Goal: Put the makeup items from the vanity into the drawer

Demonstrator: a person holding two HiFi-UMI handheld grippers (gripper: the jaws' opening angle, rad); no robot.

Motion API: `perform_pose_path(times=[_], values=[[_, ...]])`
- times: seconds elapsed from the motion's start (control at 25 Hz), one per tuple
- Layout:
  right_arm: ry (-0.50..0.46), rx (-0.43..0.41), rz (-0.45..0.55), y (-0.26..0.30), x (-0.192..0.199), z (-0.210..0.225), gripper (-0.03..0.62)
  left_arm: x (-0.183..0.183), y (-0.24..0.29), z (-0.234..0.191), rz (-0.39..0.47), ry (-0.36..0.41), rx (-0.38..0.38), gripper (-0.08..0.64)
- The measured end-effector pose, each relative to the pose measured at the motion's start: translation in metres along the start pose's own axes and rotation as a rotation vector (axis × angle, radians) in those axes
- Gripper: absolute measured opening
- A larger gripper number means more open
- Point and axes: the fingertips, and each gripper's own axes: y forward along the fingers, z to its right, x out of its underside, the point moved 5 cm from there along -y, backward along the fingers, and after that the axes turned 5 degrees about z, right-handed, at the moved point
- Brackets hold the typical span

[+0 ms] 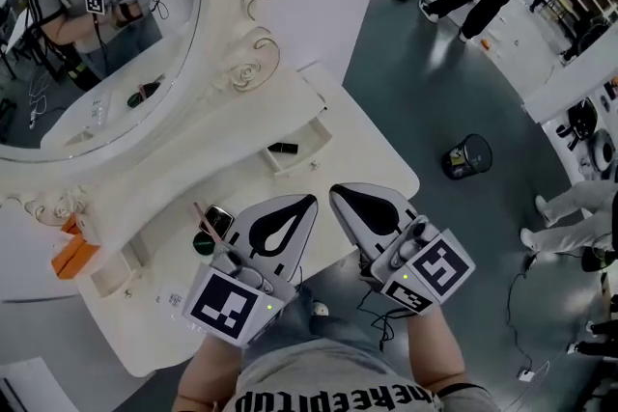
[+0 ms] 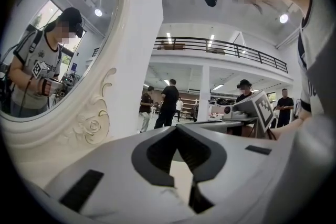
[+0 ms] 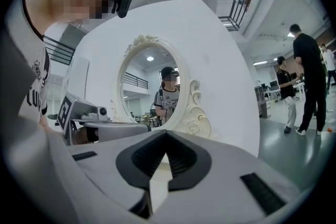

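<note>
Between pickups: your left gripper [image 1: 309, 200] and right gripper [image 1: 335, 192], both pressed together and empty, hover before the open drawer [image 1: 314, 142]; makeup items [image 1: 218, 221] lie on the worktop [image 1: 372, 159] left of the drawer, so spread one gripper and reach there.

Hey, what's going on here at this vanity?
A person holds two grippers at a white vanity with a mirror. The left gripper and right gripper are both shut and empty. Makeup items lie on the top beside the left gripper, not yet picked up. The small drawer stands open with a dark item inside.
</note>
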Motion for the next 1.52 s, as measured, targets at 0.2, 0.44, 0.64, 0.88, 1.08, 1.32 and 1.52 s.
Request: perform_pose_path(times=[0.2,0.44,0.64,0.88,1.08,1.32,1.52], values=[[-0.009,-0.002,0.036,-0.021,-0.009,-0.015,0.012,-0.005,-0.004,0.02,0.014,0.022,0.015,0.021],[-0.008,-0.002,0.08,-0.045,-0.017,-0.032,0.012,-0.009,-0.012,0.043,0.029,0.04,0.036,0.021],[-0.022,0.003,0.09,-0.058,-0.022,-0.04,0.011,-0.012,-0.016,0.054,0.036,0.053,0.046,0.021],[-0.05,0.012,0.089,-0.064,-0.023,-0.048,0.011,-0.014,-0.021,0.062,0.046,0.059,0.052,0.021],[-0.055,0.015,0.095,-0.066,-0.026,-0.052,0.011,-0.017,-0.023,0.064,0.075,0.073,0.053,0.021],[-0.06,0.022,0.094,-0.065,-0.025,-0.057,0.011,-0.013,-0.027,0.064,0.057,0.055,0.058,0.021],[-0.061,0.026,0.091,-0.066,-0.025,-0.059,0.011,-0.012,-0.03,0.065,0.056,0.049,0.057,0.021]])
